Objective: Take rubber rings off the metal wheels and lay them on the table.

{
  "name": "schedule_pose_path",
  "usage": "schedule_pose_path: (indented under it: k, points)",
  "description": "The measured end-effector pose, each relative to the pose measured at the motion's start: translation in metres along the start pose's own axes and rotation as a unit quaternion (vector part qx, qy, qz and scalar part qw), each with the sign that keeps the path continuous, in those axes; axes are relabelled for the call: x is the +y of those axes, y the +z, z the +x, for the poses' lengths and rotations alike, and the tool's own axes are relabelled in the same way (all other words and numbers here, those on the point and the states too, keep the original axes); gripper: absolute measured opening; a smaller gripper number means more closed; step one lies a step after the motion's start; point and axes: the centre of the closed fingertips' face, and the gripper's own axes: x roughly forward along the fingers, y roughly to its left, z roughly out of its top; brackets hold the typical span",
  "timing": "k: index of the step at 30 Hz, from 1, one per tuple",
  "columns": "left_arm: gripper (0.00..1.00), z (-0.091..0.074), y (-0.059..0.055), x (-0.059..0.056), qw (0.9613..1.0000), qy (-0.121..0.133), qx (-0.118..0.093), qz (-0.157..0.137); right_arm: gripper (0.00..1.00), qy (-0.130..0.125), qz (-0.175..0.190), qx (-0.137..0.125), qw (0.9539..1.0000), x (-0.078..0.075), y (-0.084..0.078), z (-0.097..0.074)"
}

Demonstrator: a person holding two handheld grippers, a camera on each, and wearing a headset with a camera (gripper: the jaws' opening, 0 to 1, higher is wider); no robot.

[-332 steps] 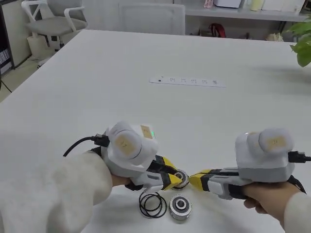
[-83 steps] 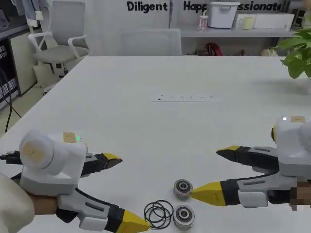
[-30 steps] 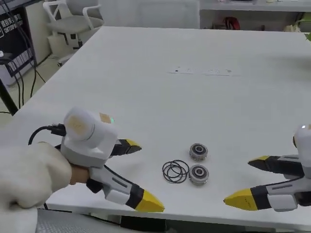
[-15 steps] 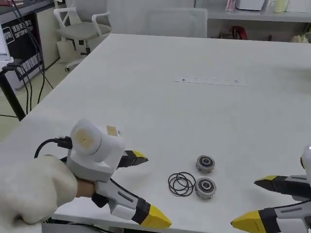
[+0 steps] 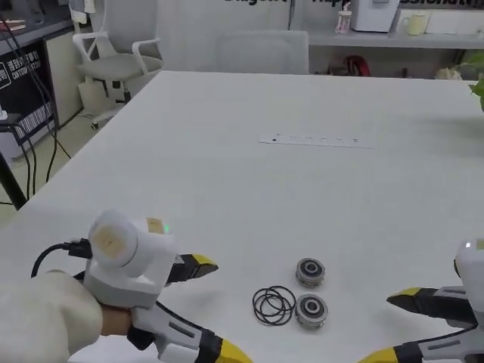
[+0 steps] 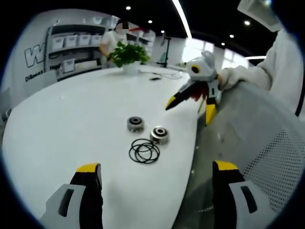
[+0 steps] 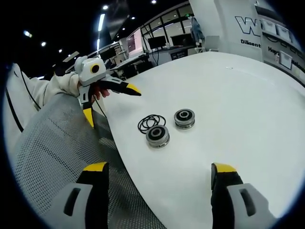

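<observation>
A: Looking down on a white surface (image 5: 318, 189). Left gripper (image 5: 227, 311) and right gripper (image 5: 378, 330)?
B: Both spread wide, pinching nothing, held at the front edge (one on either side of the parts).
A: Metal wheels?
B: Lying flat, far wheel (image 5: 310, 271) close behind near wheel (image 5: 311, 310).
A: Rubber rings (image 5: 273, 304)?
B: Piled loosely on the surface, just left of the near wheel.

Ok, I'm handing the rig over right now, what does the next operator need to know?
Left gripper: open, empty, at the near edge of the white table.
Right gripper: the same.
Far round metal wheel and near round metal wheel sit side by side; black rubber rings lie piled beside the near one.
Done: both wheels look bare.
Left: probably nothing; check for a missed ring.
</observation>
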Motion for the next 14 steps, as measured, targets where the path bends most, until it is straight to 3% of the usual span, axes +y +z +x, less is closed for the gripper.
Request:
schedule_pose_path:
  k: [14]
  points:
    - [0.98,-0.0005,-0.0016,-0.0009,1.0,-0.001,0.001,0.0,0.84,-0.005,-0.005,0.001,1.0,-0.0004,-0.0012,-0.0015]
